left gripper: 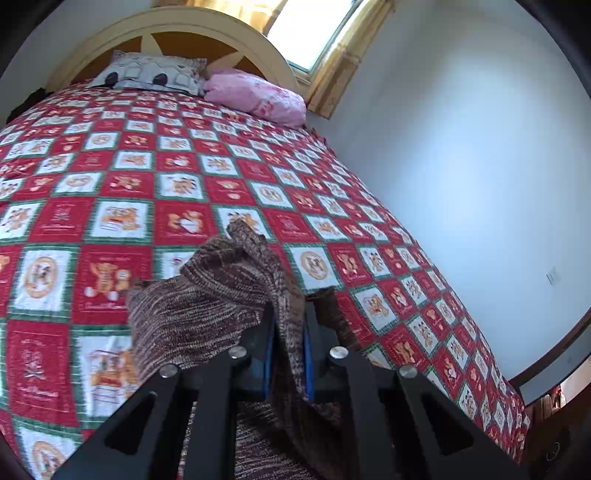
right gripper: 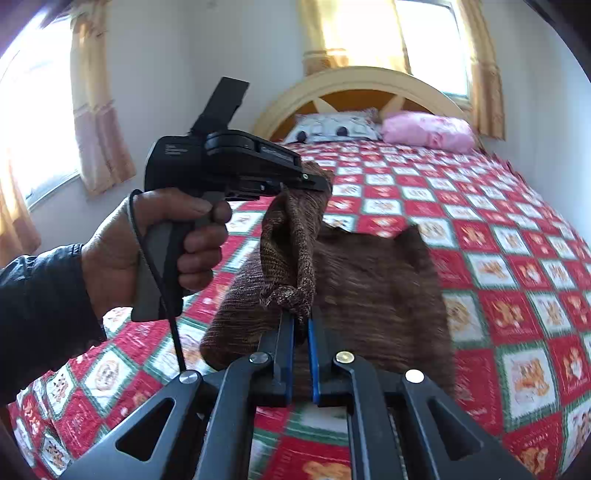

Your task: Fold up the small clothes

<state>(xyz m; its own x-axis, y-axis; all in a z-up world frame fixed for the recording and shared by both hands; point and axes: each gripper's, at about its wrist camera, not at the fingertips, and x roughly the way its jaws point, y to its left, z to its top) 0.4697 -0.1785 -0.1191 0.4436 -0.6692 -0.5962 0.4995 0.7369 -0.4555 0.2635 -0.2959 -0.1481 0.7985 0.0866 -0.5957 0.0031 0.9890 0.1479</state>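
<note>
A small brown knitted garment (right gripper: 369, 280) hangs above the red patchwork bedspread (right gripper: 498, 229), held up by both grippers. My right gripper (right gripper: 301, 317) is shut on a bunched edge of the garment. My left gripper (left gripper: 290, 314) is shut on another edge of the garment (left gripper: 207, 302), with cloth pinched between its blue pads. In the right wrist view the left gripper (right gripper: 317, 181) is to the left, held in a hand, with the garment draping down from its tip.
A bed with a cream arched headboard (right gripper: 354, 81) fills both views. A grey patterned pillow (left gripper: 151, 74) and a pink pillow (left gripper: 255, 94) lie at its head. A white wall (left gripper: 461, 147) runs along the bed's right side. Curtained windows (right gripper: 369, 33) stand behind.
</note>
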